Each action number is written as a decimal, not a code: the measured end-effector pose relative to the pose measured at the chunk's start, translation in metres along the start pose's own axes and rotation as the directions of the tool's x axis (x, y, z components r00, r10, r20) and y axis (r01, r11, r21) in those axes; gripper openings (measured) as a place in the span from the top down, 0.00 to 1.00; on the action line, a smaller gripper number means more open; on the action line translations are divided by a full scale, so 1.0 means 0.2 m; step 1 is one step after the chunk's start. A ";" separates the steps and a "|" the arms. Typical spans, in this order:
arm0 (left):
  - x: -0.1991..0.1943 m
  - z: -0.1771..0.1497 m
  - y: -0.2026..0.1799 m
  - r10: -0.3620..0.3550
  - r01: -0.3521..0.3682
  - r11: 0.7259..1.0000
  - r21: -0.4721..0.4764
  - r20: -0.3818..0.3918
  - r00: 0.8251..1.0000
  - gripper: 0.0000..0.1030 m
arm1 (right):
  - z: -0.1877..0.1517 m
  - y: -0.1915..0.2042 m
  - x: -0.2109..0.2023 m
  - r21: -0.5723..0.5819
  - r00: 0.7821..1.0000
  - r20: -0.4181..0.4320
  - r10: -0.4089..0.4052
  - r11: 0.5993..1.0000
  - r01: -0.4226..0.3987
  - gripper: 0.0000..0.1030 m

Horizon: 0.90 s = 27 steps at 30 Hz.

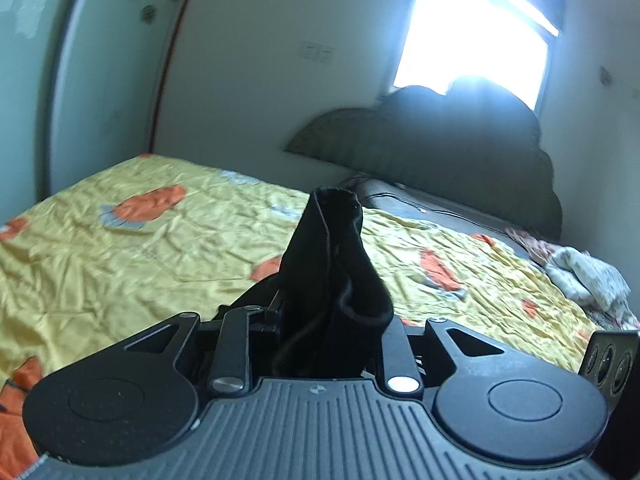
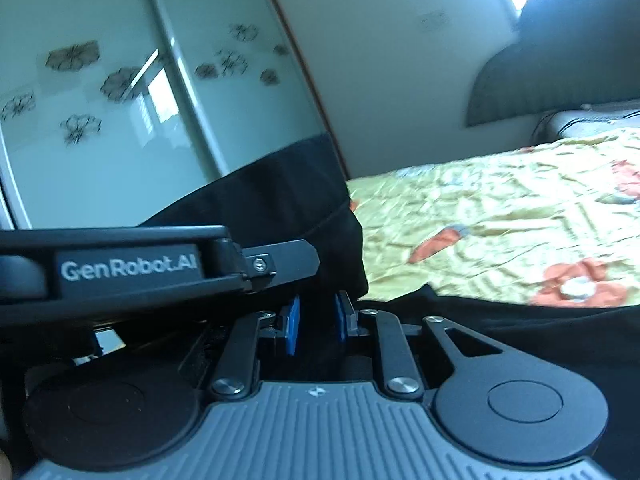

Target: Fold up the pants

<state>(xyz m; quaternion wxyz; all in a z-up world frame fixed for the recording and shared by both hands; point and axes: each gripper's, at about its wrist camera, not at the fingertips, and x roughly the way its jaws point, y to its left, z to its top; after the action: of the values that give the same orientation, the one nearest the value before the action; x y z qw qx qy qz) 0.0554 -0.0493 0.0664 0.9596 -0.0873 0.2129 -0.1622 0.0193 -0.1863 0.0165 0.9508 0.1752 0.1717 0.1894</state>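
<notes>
The black pants [image 1: 336, 264] are held up above a bed with a yellow, orange-flowered quilt [image 1: 132, 256]. My left gripper [image 1: 320, 320] is shut on a bunched fold of the pants, which stands up between its fingers and hides the pads. In the right wrist view my right gripper [image 2: 316, 322] is shut on black pants fabric [image 2: 288, 200] between its blue pads [image 2: 293, 324]; more black cloth [image 2: 540, 328] trails right over the quilt [image 2: 500, 208]. The left gripper's body [image 2: 128, 270], marked GenRobot.AI, lies just to the left, close beside the right gripper.
A padded dark headboard [image 1: 460, 148] and a bright window [image 1: 476, 32] stand at the far end. A wardrobe with flowered glass doors [image 2: 120, 92] runs along the bed's far side. A crumpled pale cloth [image 1: 584, 276] lies at the right edge.
</notes>
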 end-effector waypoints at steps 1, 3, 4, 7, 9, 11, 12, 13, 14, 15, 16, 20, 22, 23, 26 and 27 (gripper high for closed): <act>0.00 0.00 -0.04 -0.012 0.012 1.000 0.017 0.004 1.000 0.75 | 0.01 -0.03 -0.03 0.015 1.000 0.013 -0.004 1.000 0.003 0.82; 0.01 -0.02 -0.12 -0.032 0.032 0.998 0.058 0.011 0.999 0.75 | 0.02 -0.09 -0.08 0.047 0.999 0.036 -0.010 0.999 0.009 0.82; 0.01 -0.02 -0.16 -0.042 0.041 0.996 0.076 0.011 0.999 0.74 | 0.02 -0.13 -0.10 0.064 0.999 0.045 -0.014 0.998 0.011 0.82; 0.04 -0.04 -0.28 -0.072 0.071 0.991 0.117 0.005 0.997 0.73 | 0.02 -0.22 -0.17 0.113 0.997 0.069 -0.033 0.993 0.025 0.82; 0.06 -0.06 -0.35 -0.090 0.090 0.986 0.137 -0.007 0.996 0.72 | 0.01 -0.28 -0.22 0.140 0.996 0.079 -0.050 0.989 0.039 0.82; 0.09 -0.08 -0.41 -0.107 0.109 0.982 0.155 -0.020 0.994 0.72 | 0.01 -0.33 -0.25 0.166 0.994 0.088 -0.066 0.985 0.051 0.82; 0.10 -0.09 -0.43 -0.115 0.118 0.980 0.161 -0.026 0.993 0.72 | 0.00 -0.36 -0.27 0.178 0.993 0.091 -0.073 0.983 0.056 0.82; 0.11 -0.10 -0.46 -0.124 0.128 0.978 0.165 -0.033 0.992 0.72 | 0.00 -0.39 -0.30 0.188 0.992 0.095 -0.081 0.980 0.062 0.82; 0.12 -0.11 -0.49 -0.132 0.137 0.976 0.171 -0.040 0.990 0.71 | 0.00 -0.41 -0.31 0.196 0.991 0.097 -0.090 0.978 0.069 0.82; 0.13 -0.12 -0.51 -0.139 0.145 0.973 0.179 -0.046 0.989 0.71 | -0.01 -0.44 -0.33 0.203 0.990 0.100 -0.099 0.976 0.077 0.82; 0.14 -0.13 -0.54 -0.144 0.151 0.971 0.186 -0.050 0.988 0.71 | -0.01 -0.45 -0.34 0.208 0.989 0.102 -0.108 0.974 0.085 0.82; 0.19 -0.17 -0.64 -0.163 0.174 0.960 0.218 -0.066 0.984 0.70 | -0.03 -0.55 -0.40 0.238 0.985 0.107 -0.137 0.965 0.108 0.82; 0.22 -0.19 -0.69 -0.174 0.187 0.955 0.232 -0.075 0.982 0.70 | -0.03 -0.59 -0.42 0.247 0.982 0.105 -0.157 0.961 0.127 0.82; 0.24 -0.21 -0.71 -0.179 0.194 0.953 0.234 -0.084 0.980 0.70 | -0.04 -0.60 -0.43 0.249 0.980 0.102 -0.169 0.958 0.140 0.82; 0.28 -0.24 -0.76 -0.195 0.216 0.948 0.235 -0.108 0.975 0.70 | -0.05 -0.66 -0.46 0.262 0.976 0.093 -0.197 0.951 0.166 0.82; 0.30 -0.25 -0.78 -0.198 0.220 0.947 0.236 -0.113 0.974 0.70 | -0.05 -0.68 -0.47 0.265 0.975 0.091 -0.204 0.948 0.174 0.82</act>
<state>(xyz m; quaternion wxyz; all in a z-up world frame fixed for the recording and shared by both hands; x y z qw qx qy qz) 0.0410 -0.2209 0.0358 0.9301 0.0179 0.2225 -0.2919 -0.0250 -0.3402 -0.0226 0.9424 0.2900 0.1545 0.0632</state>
